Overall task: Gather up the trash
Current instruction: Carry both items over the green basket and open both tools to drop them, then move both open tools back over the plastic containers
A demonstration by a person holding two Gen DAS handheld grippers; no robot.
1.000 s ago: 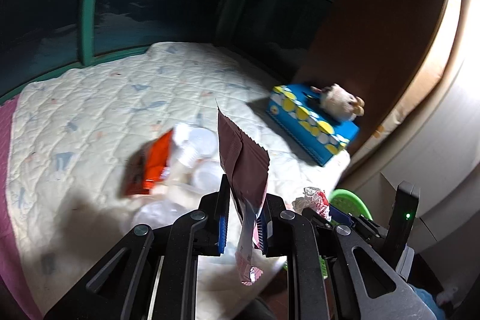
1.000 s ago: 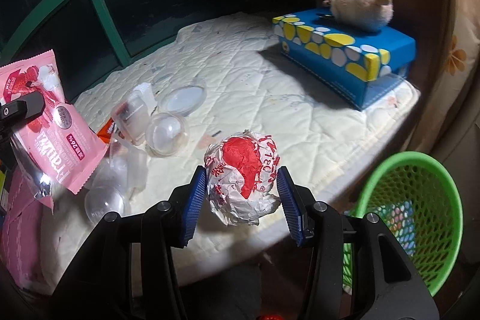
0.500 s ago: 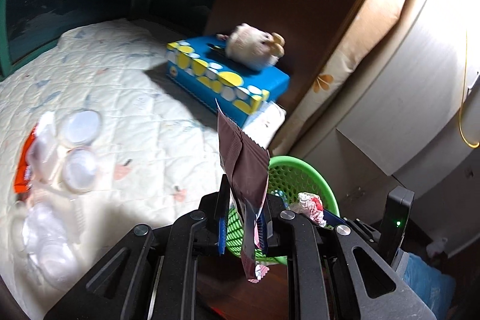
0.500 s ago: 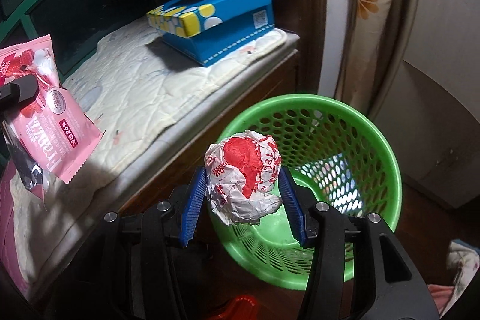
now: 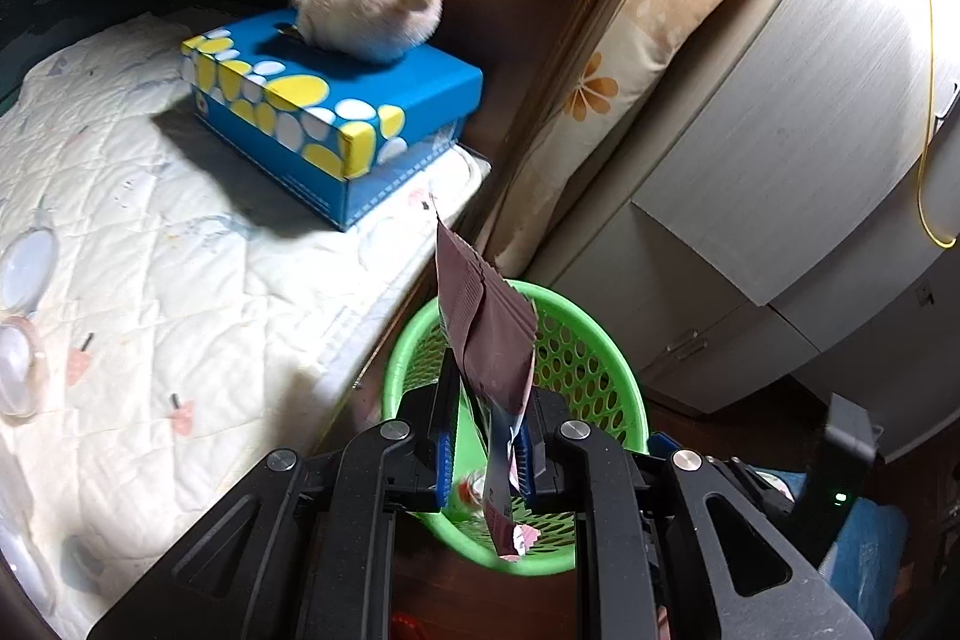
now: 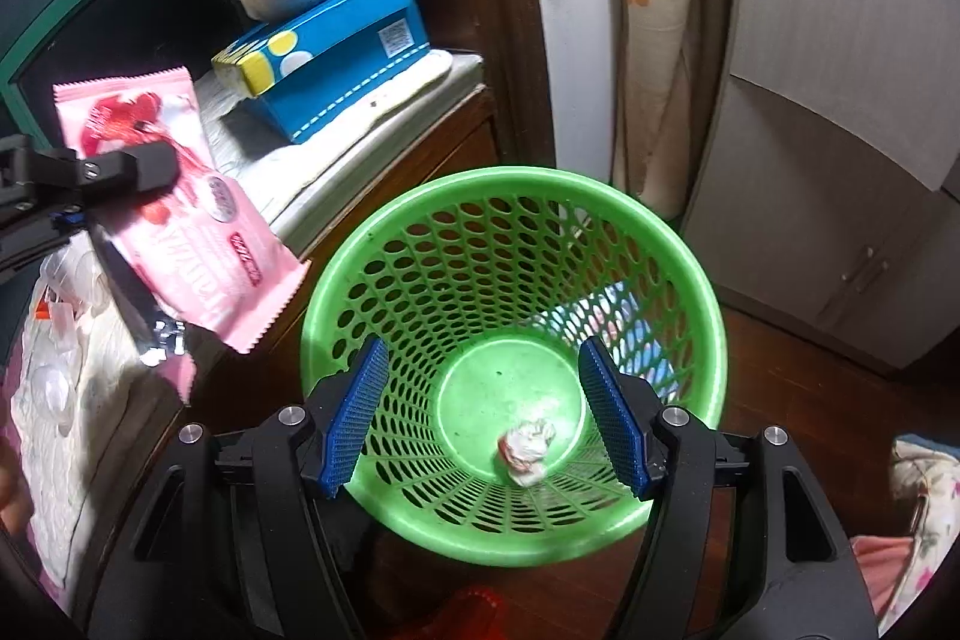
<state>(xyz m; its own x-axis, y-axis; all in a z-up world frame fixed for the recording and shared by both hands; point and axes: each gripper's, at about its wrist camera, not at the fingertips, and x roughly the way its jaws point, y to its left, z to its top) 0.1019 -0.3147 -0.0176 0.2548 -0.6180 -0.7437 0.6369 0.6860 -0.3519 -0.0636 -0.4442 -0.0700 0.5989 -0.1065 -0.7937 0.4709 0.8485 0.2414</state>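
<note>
Right wrist view: right gripper (image 6: pixel 483 415) is hanging over the green basket (image 6: pixel 690 274), its jaws opening with nothing between them. Crumpled paper ball (image 6: pixel 527 451) is lying on the basket floor, directly below the gap.

Left gripper (image 5: pixel 483 451) is standing narrow, pinching a pink wrapper (image 5: pixel 489 340) near its lower end. Wrapper's long axis is running along the fingers, its upper end pointing up and away from the jaws over the basket rim (image 5: pixel 600 334), its lower end trailing below the pads.

Left view is showing only the wrapper's dull inner face; right view is showing its printed pink front (image 6: pixel 198 232), beside the basket's left rim.

Basket is standing on a dark wooden floor by the corner of a quilted bench pad (image 5: pixel 180 292). Blue tissue box (image 5: pixel 336 118) is sitting at that corner, a plush toy (image 5: pixel 369 7) on top. White cabinet (image 6: pixel 840 148) is standing behind.
</note>
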